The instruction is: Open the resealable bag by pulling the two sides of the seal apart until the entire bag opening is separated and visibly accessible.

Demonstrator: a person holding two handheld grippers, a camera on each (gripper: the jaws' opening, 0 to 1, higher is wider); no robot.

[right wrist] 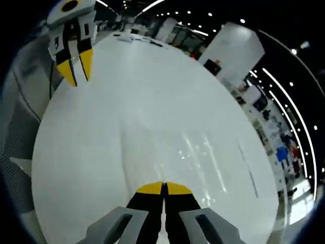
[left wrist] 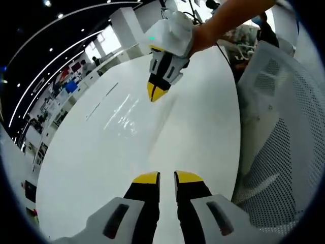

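A clear resealable bag (left wrist: 121, 116) lies flat on the white table (left wrist: 101, 173) and shows mostly as glints; it also lies ahead and right of my right gripper's jaws (right wrist: 205, 152). My left gripper (left wrist: 167, 178) hovers over the table short of the bag, its yellow tips a narrow gap apart with nothing between them. My right gripper (right wrist: 163, 188) is shut and empty, tips touching. It comes into the left gripper view from above (left wrist: 157, 92), just beside the bag. The left gripper (right wrist: 76, 63) hangs at the upper left of the right gripper view.
A grey mesh chair (left wrist: 277, 132) stands against the table's edge, also seen in the right gripper view (right wrist: 18, 127). A person's bare forearm (left wrist: 228, 18) holds the right gripper. Shelves and desks stand far behind the table.
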